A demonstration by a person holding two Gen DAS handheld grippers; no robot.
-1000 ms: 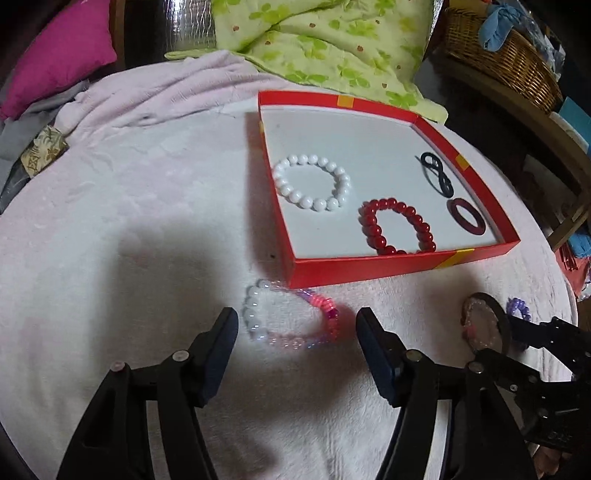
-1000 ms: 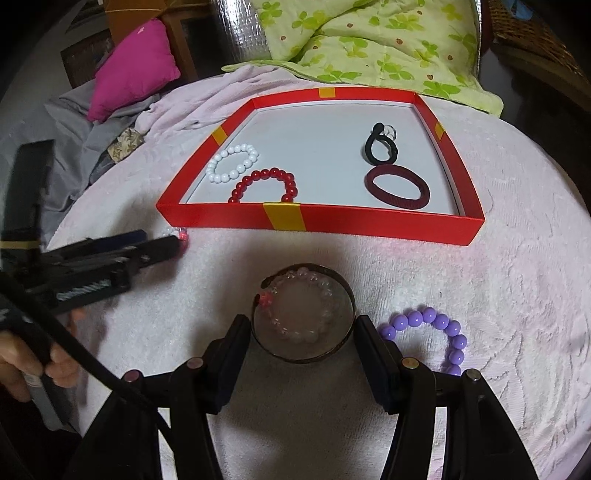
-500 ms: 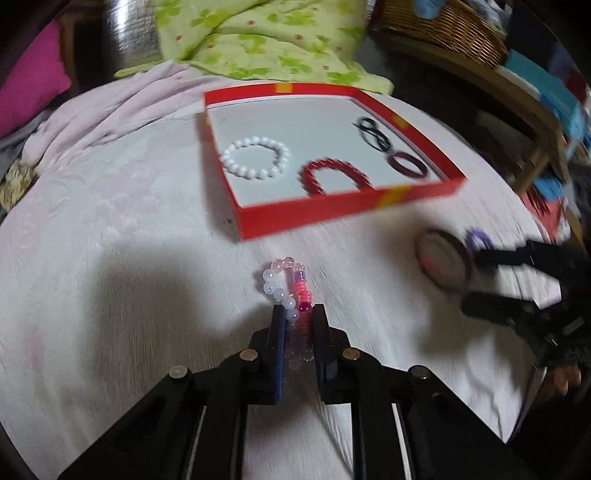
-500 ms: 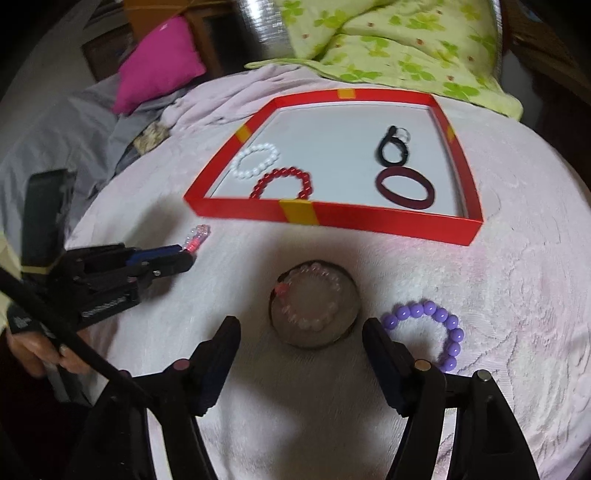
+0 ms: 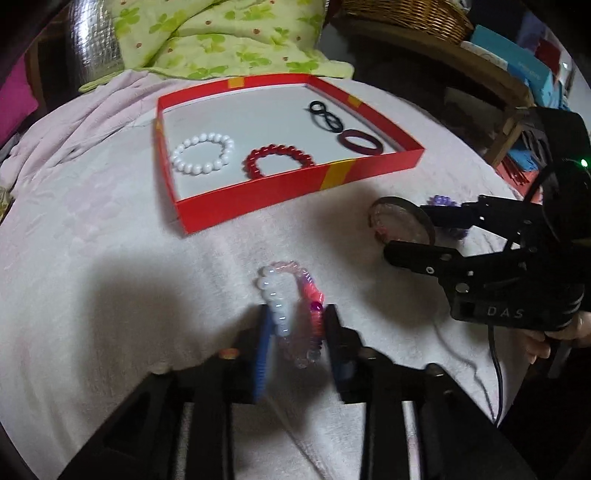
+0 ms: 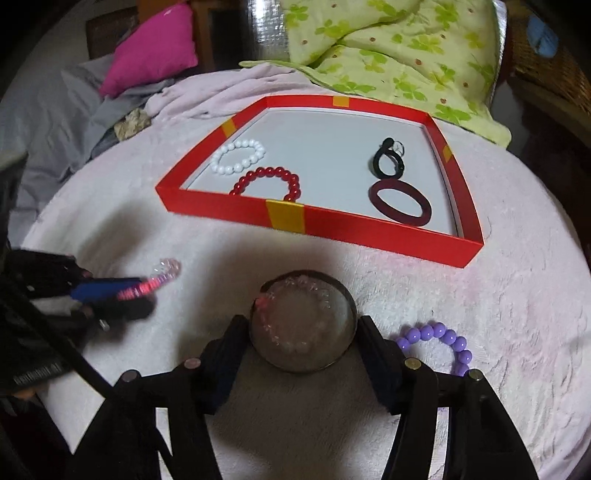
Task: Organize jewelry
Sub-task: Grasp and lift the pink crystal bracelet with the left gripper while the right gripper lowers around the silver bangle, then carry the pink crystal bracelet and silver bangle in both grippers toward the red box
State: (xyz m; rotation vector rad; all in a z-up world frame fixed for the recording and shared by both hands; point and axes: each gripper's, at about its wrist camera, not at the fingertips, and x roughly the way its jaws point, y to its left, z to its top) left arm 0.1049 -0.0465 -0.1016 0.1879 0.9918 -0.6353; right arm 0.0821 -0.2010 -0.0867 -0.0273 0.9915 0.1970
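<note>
You can read just one marking: the pale letters "D A S" on the black body of the right gripper [image 5: 404,236], seen at the right of your left wrist view. Print on the left gripper [image 6: 147,295] is too blurred.

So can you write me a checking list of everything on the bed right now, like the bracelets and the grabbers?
Surface: pale pink blanket, wrinkled.
Job's things: red tray holds white bracelet, red bracelet, black loop, dark red ring. Purple bracelet lies on the blanket.
Clutter: nothing seen.
Grippers: left gripper has the pink and white bracelet between its jaws, which have just been opening; right gripper is closed on the round case, with a pale bracelet inside.
Cables: black cable hanging under the right gripper.
Surroundings: green quilt, pink pillow, wicker basket.
</note>
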